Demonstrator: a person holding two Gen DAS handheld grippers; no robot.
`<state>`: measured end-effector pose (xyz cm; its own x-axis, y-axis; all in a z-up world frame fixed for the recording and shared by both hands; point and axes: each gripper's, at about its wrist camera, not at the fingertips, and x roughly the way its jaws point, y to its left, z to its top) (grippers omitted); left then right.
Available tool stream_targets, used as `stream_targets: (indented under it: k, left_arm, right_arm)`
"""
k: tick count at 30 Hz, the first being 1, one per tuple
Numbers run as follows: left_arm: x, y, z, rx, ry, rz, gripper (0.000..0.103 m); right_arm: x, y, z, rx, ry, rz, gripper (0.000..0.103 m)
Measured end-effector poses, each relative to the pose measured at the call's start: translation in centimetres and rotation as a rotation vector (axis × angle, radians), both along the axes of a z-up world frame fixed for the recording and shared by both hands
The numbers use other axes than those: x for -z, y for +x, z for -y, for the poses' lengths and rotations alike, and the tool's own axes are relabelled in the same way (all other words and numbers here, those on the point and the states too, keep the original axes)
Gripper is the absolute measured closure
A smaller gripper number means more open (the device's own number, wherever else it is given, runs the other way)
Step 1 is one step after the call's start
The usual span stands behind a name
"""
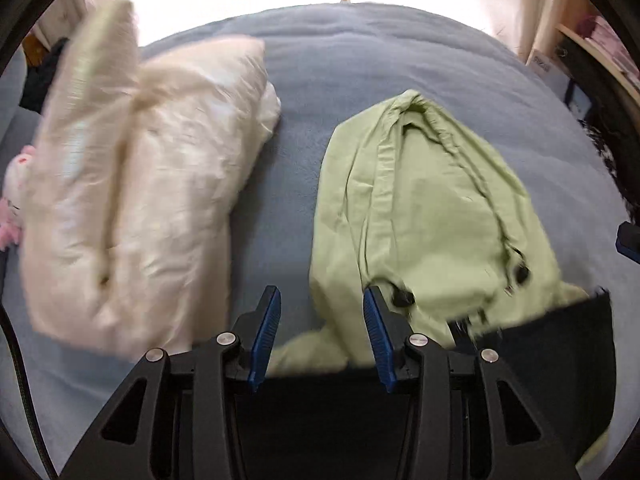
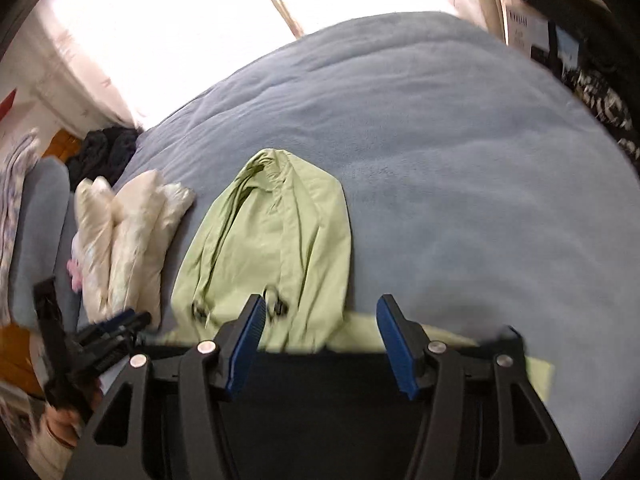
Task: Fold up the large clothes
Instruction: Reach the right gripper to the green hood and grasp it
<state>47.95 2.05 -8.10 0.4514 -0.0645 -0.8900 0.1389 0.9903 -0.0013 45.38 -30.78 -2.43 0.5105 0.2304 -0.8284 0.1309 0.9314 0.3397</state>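
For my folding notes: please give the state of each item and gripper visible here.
Light green fabric jacket: bunched lengthwise on the blue bed cover, not held.
Cream shiny padded garment: lying beside it, apart.
Left gripper: open, empty.
Right gripper: open, empty.

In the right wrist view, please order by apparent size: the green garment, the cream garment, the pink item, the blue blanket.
1. blue blanket
2. green garment
3. cream garment, which lies farther to the side, so its true size against the green is uncertain
4. pink item
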Motion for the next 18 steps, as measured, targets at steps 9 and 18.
stream_targets:
  k: [9, 18]
  left_arm:
    - [5.4, 5.4, 0.4, -0.051, -0.03, -0.062, 0.062]
    - [6.9, 7.9, 1.4, -0.027, -0.038, -0.026, 0.062]
  right_arm:
    - [7.1, 8.0, 0.4, 0.04, 0.06, -0.069, 0.045]
    - [11.3, 12.3, -0.7, 0.049, 0.015, -0.086, 0.044]
